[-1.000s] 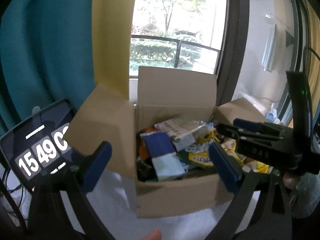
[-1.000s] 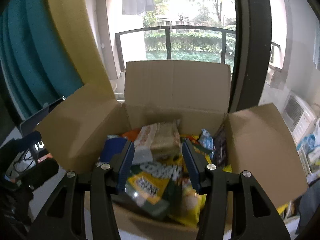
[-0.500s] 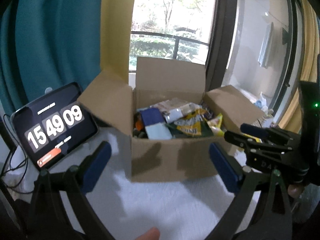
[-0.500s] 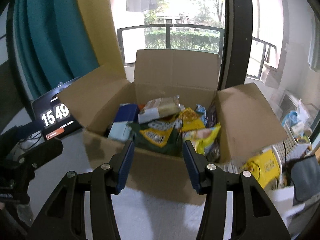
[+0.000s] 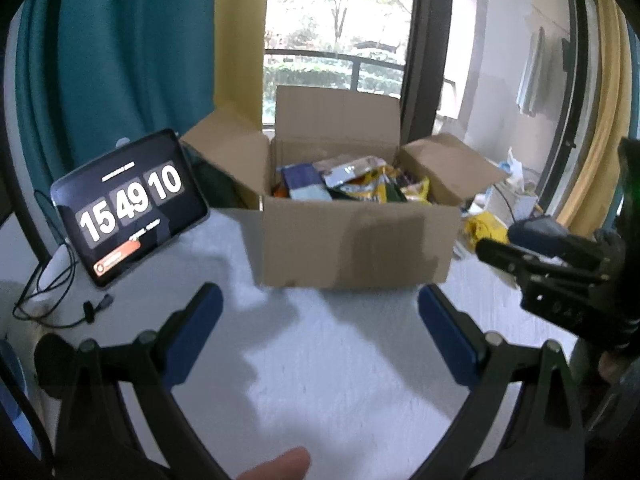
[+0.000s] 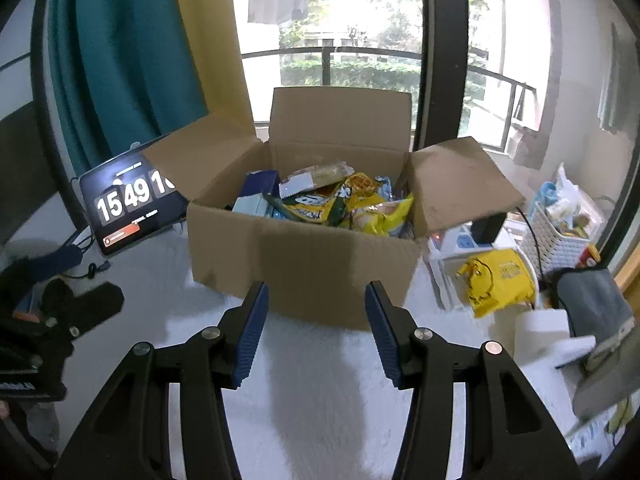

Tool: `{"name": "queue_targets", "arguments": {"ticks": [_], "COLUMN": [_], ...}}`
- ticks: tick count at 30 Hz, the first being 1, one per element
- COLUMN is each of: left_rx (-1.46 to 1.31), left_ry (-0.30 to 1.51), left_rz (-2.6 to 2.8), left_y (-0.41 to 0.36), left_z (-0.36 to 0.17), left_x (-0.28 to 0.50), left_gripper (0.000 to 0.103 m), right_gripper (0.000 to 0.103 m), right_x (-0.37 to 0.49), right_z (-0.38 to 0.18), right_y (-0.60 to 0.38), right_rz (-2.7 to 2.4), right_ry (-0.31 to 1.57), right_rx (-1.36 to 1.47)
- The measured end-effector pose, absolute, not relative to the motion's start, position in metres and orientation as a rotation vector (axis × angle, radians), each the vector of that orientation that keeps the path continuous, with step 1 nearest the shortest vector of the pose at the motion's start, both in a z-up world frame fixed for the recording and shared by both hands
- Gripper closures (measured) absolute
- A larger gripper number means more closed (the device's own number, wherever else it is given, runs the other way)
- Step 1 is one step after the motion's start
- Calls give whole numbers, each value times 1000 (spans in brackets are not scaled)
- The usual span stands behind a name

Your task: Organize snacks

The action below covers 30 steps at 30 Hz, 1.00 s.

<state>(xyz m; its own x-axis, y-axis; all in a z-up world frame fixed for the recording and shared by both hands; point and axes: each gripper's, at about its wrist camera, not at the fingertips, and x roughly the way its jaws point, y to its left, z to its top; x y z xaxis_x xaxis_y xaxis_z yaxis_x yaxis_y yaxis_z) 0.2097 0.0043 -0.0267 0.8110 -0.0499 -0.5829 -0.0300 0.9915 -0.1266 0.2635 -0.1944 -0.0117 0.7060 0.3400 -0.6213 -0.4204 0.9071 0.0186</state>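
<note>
An open cardboard box (image 6: 304, 260) stands on the white table top (image 6: 320, 384), its flaps spread. It holds several snacks: a yellow-green bag (image 6: 316, 208), a yellow bag (image 6: 384, 216), a blue carton (image 6: 260, 184) and a biscuit packet (image 6: 316, 178). My right gripper (image 6: 315, 304) is open in front of the box's near wall, with nothing between its blue pads. My left gripper (image 5: 319, 304) is open wide, also short of the box (image 5: 352, 248) and holding nothing. The right gripper (image 5: 540, 248) shows at the right edge of the left wrist view.
A tablet (image 5: 128, 204) showing a clock leans left of the box, with a cable (image 5: 60, 312) beside it. Right of the box lie a yellow bag (image 6: 496, 280), a white basket (image 6: 560, 232) and a grey pouch (image 6: 592, 300). Teal curtain and window stand behind.
Both grippers have drawn back from the box, which now looks smaller and farther. The right gripper was over the snacks in the box and now hangs empty in front of it.
</note>
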Motion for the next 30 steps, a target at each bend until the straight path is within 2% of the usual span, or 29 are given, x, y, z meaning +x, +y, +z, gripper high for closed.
{"name": "queue_targets", "arguments": {"ticks": [3, 7, 30], "left_rx": [-117, -112, -32], "left_ry": [586, 553, 326], "left_rz": [18, 43, 41], "left_y": [1, -2, -17], "left_z": [-23, -15, 61], "left_x": [189, 168, 83], "left_gripper": [4, 4, 4], "right_gripper": [35, 30, 28], "right_x": [245, 216, 105], "right_z": [-9, 2, 87], "right_y": [-200, -209, -242], "right_rz": [414, 402, 362], "right_ry": [645, 606, 358], "right_rx": [-137, -153, -112]}}
